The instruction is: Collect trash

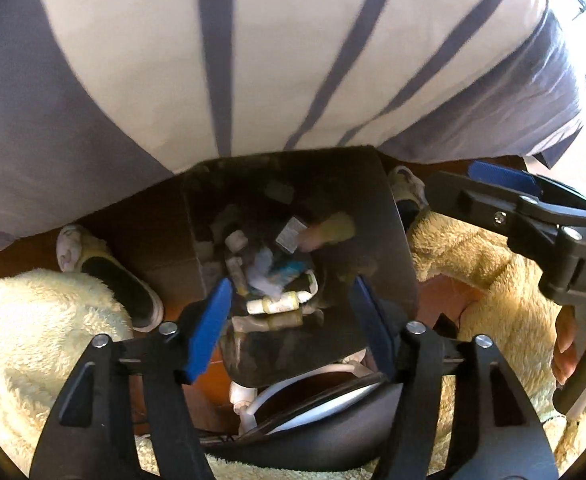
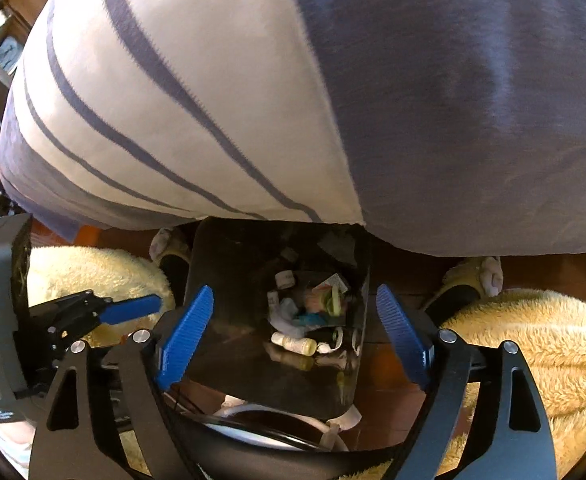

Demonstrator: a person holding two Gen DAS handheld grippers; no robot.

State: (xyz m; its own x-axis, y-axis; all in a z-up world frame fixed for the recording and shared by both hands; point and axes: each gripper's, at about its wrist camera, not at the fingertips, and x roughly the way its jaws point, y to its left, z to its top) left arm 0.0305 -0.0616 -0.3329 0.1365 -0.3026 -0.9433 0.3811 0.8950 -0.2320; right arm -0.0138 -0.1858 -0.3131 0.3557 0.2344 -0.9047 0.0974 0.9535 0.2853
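Shirt fills upper view; bin on floor between slippers, directly below. Trash (small bottles, wrappers) lies inside. Left gripper and right gripper: fingers wide, nothing between. Step: drop-off looks done. Next: find remaining trash. Writing: "DA", cut off.

Left gripper angled steeply downward, blue-padded fingers spread apart with nothing pinched between them, right gripper alongside at a like tilt, its fingers spread wider and empty, a hand wrapped around the right gripper's handle
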